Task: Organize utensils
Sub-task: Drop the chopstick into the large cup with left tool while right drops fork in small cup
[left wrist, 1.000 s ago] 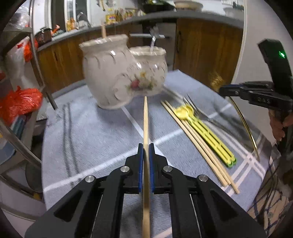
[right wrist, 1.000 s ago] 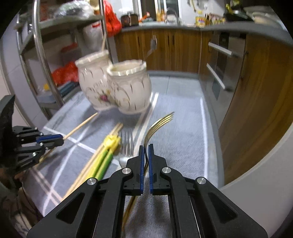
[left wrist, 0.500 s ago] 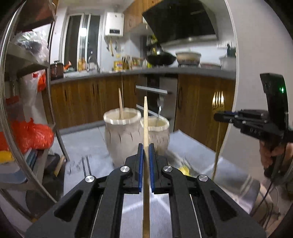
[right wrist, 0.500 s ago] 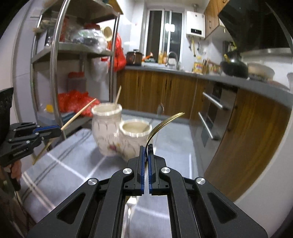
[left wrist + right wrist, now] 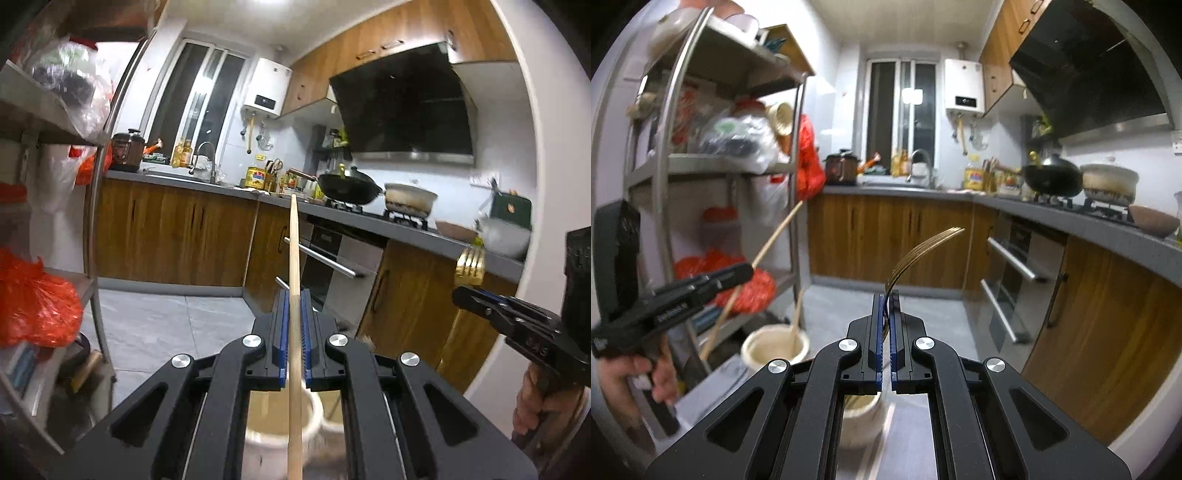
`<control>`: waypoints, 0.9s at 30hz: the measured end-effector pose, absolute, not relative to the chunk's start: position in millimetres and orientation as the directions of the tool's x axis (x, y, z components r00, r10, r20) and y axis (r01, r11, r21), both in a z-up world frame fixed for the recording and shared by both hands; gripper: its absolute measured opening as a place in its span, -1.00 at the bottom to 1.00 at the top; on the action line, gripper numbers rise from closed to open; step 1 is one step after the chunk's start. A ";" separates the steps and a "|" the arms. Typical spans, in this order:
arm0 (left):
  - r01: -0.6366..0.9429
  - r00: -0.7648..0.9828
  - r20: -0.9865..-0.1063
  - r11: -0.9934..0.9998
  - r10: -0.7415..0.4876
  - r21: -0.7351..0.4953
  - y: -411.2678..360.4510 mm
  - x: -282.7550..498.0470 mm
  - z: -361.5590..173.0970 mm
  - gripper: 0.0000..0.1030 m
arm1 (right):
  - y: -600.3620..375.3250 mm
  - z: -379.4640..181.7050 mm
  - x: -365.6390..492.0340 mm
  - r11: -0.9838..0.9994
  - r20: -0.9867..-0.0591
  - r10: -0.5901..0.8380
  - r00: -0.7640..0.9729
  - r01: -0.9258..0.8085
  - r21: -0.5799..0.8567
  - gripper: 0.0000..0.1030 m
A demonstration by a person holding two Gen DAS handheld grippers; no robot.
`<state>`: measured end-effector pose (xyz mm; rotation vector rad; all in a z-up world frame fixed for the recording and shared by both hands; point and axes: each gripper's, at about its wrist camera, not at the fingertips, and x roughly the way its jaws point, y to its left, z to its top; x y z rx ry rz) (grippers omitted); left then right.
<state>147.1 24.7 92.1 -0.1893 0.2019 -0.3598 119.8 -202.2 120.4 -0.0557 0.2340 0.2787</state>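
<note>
My left gripper is shut on a wooden chopstick held upright, its lower end over a white ceramic jar. My right gripper is shut on a gold fork, tines up. A second white jar sits under the right gripper. The taller jar holds one chopstick. The left gripper and its chopstick show in the right wrist view. The right gripper and fork tines show in the left wrist view.
A metal shelf rack with red bags stands at the left. Wooden kitchen cabinets, an oven and a stove with a wok lie beyond. The striped table cloth is below.
Both grippers have risen and tilted up with their utensils. The jars have dropped to the bottom of both views, and the table's loose utensils are out of sight.
</note>
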 end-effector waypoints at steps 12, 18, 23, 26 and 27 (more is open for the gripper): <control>0.234 0.953 -0.149 0.953 -0.264 -0.191 10.0 186.3 52.2 -0.89 | -197.9 85.4 171.3 0.973 -0.310 0.212 0.927 -0.228 -0.018 -0.93; 0.229 0.949 -0.188 0.964 -0.251 -0.135 18.9 168.5 41.6 -0.89 | -186.7 58.0 176.7 0.963 -0.387 0.242 0.890 -0.268 -0.013 -0.92; 0.234 0.936 -0.246 0.967 -0.252 -0.101 27.1 154.7 37.0 -0.89 | -182.7 45.1 182.8 0.962 -0.431 0.246 0.868 -0.272 0.002 -0.92; 0.232 0.931 -0.272 0.970 -0.243 -0.070 28.5 148.1 34.4 -0.87 | -183.4 40.5 186.8 0.963 -0.452 0.248 0.857 -0.268 0.019 -0.92; 0.237 0.930 -0.274 0.970 -0.244 -0.061 28.2 146.0 33.7 -0.85 | -183.4 39.6 187.6 0.964 -0.457 0.244 0.855 -0.264 0.021 -0.92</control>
